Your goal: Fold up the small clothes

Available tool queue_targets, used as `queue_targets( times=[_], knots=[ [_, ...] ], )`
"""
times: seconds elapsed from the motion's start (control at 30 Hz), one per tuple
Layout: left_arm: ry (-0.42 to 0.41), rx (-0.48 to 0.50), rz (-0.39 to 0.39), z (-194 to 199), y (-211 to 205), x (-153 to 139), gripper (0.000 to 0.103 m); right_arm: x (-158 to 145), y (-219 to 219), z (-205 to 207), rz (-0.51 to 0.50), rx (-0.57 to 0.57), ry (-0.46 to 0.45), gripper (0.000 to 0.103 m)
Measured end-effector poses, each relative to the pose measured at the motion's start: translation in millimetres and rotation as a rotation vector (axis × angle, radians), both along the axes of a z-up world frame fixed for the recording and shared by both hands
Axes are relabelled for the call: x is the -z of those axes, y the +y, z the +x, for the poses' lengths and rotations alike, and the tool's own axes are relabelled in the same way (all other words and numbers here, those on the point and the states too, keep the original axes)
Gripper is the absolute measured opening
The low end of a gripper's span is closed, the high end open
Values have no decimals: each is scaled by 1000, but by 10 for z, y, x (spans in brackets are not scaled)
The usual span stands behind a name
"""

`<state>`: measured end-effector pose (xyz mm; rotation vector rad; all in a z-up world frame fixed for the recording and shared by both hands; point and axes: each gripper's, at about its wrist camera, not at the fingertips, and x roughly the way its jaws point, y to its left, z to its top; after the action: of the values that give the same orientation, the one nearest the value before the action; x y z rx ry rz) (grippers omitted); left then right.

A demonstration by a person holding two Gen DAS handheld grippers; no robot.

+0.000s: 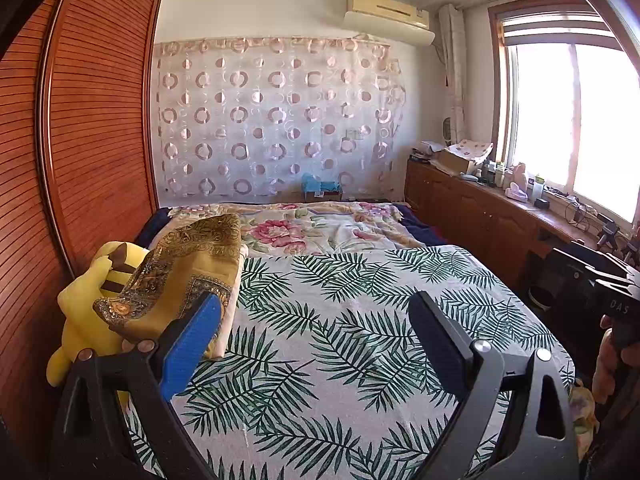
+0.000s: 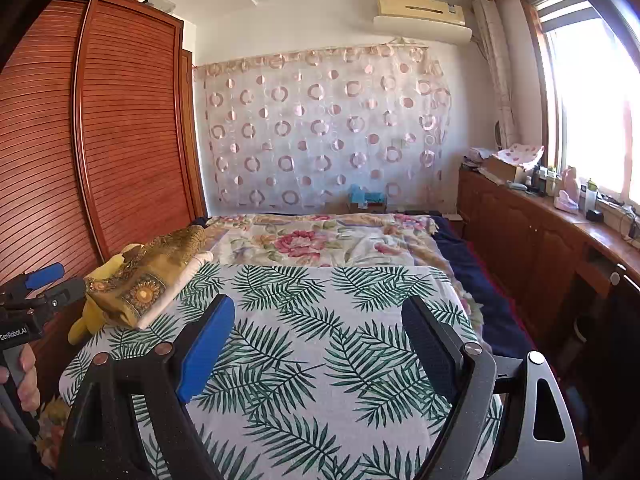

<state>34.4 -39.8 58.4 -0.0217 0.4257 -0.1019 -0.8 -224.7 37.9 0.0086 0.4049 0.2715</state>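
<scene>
A brown-gold patterned garment [image 1: 188, 276] lies folded on a white folded cloth [image 1: 230, 308] at the left side of the bed; it also shows in the right wrist view [image 2: 148, 280]. My left gripper [image 1: 316, 312] is open and empty above the palm-leaf sheet [image 1: 340, 320], just right of the garment. My right gripper [image 2: 318, 316] is open and empty over the same sheet [image 2: 320, 320]. The left gripper's blue finger [image 2: 44, 274] shows at the left edge of the right wrist view.
A yellow plush toy [image 1: 86, 292] lies at the bed's left edge under the garment. A wooden wardrobe [image 1: 88, 120] stands on the left. A floral blanket [image 1: 304, 228] covers the far half of the bed. A low wooden cabinet [image 2: 540, 240] with clutter runs under the window.
</scene>
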Motion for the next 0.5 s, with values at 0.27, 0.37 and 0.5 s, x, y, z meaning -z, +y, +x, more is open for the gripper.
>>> queue_targets(
  times=[0.27, 0.37, 0.5],
  knots=[
    [-2, -1, -2, -7, 0, -6, 95, 7, -39, 43, -3, -1, -4, 87],
    [-4, 0, 0, -9, 3, -8, 95, 29, -59, 43, -4, -2, -4, 87],
    [-6, -1, -1, -7, -10, -14, 95, 47, -56, 43, -3, 1, -5, 87]
  ],
)
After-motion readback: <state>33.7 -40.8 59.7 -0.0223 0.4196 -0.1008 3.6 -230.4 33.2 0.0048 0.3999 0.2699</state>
